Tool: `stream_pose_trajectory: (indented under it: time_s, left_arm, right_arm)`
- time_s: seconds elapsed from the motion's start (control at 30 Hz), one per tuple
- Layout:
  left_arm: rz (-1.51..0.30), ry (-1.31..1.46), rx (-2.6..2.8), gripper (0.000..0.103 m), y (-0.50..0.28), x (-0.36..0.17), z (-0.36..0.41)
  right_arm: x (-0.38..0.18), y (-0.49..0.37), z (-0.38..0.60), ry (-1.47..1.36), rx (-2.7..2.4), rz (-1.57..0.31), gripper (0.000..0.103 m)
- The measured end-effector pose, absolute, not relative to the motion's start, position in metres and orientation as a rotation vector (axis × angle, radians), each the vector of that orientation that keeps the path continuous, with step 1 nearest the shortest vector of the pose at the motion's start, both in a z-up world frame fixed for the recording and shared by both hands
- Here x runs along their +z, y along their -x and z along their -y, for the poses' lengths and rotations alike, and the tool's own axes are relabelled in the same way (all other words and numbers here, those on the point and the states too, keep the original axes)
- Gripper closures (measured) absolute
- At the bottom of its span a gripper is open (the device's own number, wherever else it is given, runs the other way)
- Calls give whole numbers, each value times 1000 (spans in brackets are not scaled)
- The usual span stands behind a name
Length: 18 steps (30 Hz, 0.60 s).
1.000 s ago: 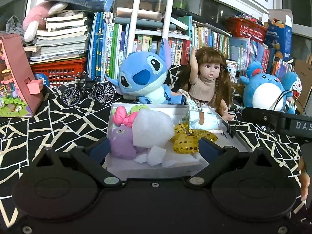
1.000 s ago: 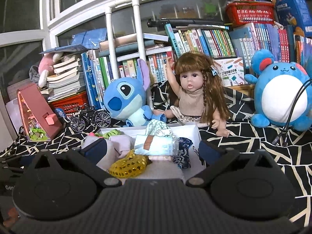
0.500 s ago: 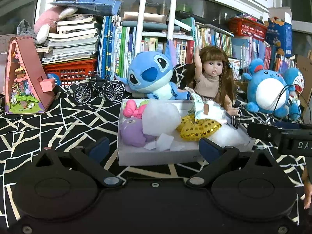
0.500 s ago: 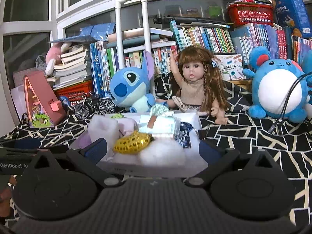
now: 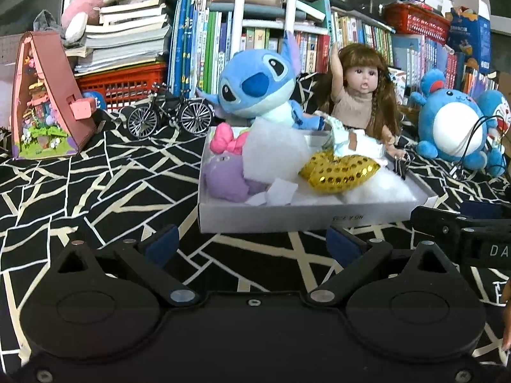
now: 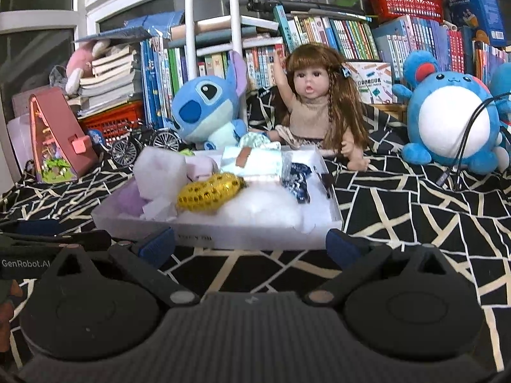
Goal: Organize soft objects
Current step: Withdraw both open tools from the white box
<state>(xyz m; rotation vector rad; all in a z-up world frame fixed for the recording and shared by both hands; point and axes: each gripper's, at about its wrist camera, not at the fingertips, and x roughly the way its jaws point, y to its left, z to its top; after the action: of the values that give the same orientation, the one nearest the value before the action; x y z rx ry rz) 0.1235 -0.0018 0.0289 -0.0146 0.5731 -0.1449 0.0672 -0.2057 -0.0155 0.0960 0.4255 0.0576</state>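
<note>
Behind shallow white cardboard box (image 5: 287,215), crammed bookshelves (image 6: 335,35), spine titles too small to read. Box-front print blurred; "GenRobot.AI" legible on left gripper (image 5: 252,244). Both it and right gripper (image 6: 250,244) spread wide, empty.

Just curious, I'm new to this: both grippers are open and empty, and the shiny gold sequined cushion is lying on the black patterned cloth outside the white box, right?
Not quite. The gold sequined cushion lies inside the white box, among the other soft things, as the left wrist view shows. Both grippers, left and right, are indeed open and empty.
</note>
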Motion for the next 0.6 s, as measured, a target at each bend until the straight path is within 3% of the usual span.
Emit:
stream_pose_trajectory:
  time_s: [0.6]
  left_arm:
    - [-704,22,-58,4,-148,-7,3]
  right_arm:
    - [-46,-89,195,-43,8,-567,0]
